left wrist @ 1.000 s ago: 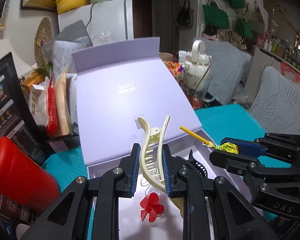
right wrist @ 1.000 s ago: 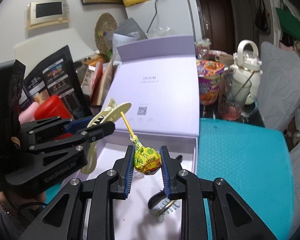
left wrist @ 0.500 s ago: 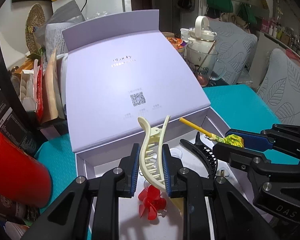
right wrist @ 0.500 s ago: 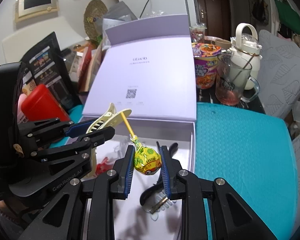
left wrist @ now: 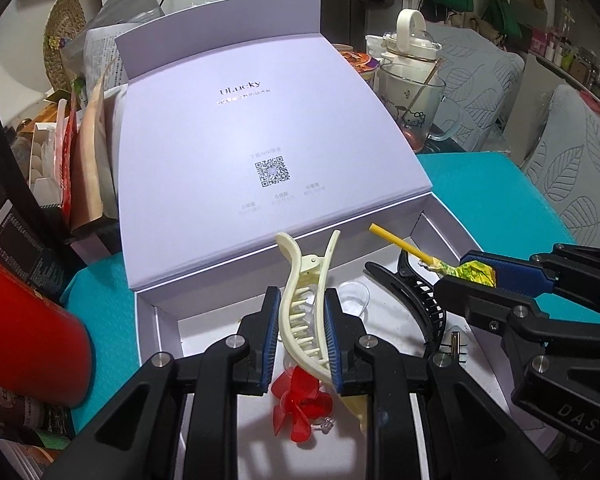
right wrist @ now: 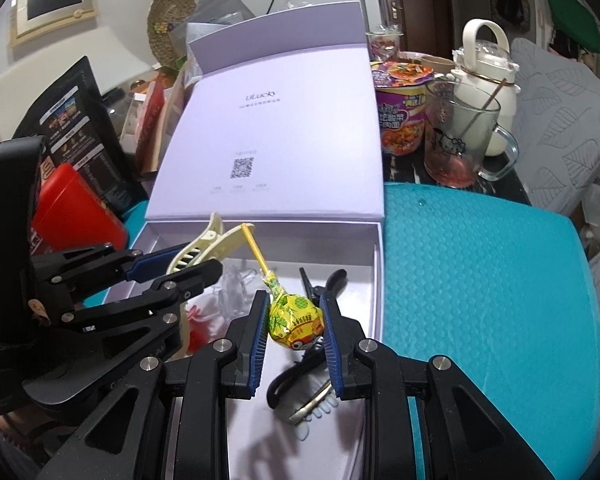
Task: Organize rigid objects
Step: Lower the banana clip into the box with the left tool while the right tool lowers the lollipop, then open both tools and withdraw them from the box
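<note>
**Both tools loaded above the open lavender box**

Left wrist view: The left tool (left wrist: pixel 302 330) has its blue pads pinched on a cream hair claw clip (left wrist: pixel 306 308), which stands nearly upright between them, its two handles splaying apart at the top. It hangs over the tray of the lavender box (left wrist: pixel 164 320), whose lid (left wrist: pixel 260 152) lies folded back behind, a printed code at its middle. On the tray floor lie a red flower clip (left wrist: pixel 300 404) just below the pads, a clear plastic piece (left wrist: pixel 354 296), and a black hair claw clip (left wrist: pixel 416 300) to the right. The right tool (left wrist: pixel 496 280) reaches in from the right edge, gripping a lollipop (left wrist: pixel 460 270) whose yellow stick points up and left. A red container (left wrist: pixel 24 340) stands at the left on the teal tabletop (left wrist: pixel 480 188).

Right wrist view: The right tool (right wrist: pixel 294 324) is pressed onto the lollipop's (right wrist: pixel 292 318) yellow-green wrapped head, the stick rising toward the lid (right wrist: pixel 280 120). Below it the black hair claw clip (right wrist: pixel 320 292) lies on the tray, partly hidden by the pads. The left tool (right wrist: pixel 172 268) enters from the left with the cream hair claw clip (right wrist: pixel 204 248) held over the tray's back corner. A glass mug (right wrist: pixel 460 136), a noodle cup (right wrist: pixel 402 112) and a white kettle (right wrist: pixel 488 80) stand beyond the teal tabletop (right wrist: pixel 480 280).
</note>
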{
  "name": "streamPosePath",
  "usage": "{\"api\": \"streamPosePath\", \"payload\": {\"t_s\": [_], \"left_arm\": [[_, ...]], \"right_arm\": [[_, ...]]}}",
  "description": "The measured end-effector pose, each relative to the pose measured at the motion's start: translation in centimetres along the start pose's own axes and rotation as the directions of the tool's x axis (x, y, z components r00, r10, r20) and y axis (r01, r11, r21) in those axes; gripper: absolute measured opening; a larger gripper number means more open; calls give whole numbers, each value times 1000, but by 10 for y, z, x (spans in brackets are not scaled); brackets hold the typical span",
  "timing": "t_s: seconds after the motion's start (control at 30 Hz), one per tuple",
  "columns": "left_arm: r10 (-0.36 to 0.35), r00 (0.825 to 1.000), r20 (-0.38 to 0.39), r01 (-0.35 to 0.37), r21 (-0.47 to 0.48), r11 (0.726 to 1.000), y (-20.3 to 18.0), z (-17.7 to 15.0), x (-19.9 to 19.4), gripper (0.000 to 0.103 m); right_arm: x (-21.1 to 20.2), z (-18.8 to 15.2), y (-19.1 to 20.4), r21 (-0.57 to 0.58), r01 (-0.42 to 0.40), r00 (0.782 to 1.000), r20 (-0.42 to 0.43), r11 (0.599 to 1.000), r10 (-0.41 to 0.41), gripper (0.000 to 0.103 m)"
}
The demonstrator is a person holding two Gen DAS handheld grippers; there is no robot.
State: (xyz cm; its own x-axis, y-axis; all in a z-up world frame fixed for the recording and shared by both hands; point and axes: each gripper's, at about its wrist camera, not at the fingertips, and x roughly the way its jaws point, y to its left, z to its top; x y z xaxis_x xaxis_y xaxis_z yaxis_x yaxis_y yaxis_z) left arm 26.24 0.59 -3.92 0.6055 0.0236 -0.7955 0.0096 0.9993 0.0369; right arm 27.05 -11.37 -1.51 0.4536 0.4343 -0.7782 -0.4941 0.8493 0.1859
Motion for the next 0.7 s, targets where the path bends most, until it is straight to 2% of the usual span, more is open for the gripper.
{"api": "streamPosePath", "payload": {"t_s": [0.13,0.23,0.33,0.37,0.4,0.7], "left_arm": [[-28,999,-37,28,-16,999,1,2,5,21],[-6,999,-50,5,-24,1000,1,2,7,24],[7,999,-36,-8,-37,999,3,4,3,47],[9,1000,-26,-10,-42,999,5,4,0,58],[10,1000,-15,-11,-46,999,6,4,-3,62],[18,999,36,-15,-77,997,16,7,-24,62]], "right_arm": [[0,0,-2,6,17,1000,-2,1000,-17,26],[-1,0,-2,6,23,1000,-2,1000,-23,26],[-3,0,-3,7,35,999,1,999,-36,31],[-3,0,-3,6,38,999,3,999,-38,31],[-4,0,-3,5,40,999,4,999,-40,31],[-14,2,0,3,43,999,30,999,-43,31]]}}
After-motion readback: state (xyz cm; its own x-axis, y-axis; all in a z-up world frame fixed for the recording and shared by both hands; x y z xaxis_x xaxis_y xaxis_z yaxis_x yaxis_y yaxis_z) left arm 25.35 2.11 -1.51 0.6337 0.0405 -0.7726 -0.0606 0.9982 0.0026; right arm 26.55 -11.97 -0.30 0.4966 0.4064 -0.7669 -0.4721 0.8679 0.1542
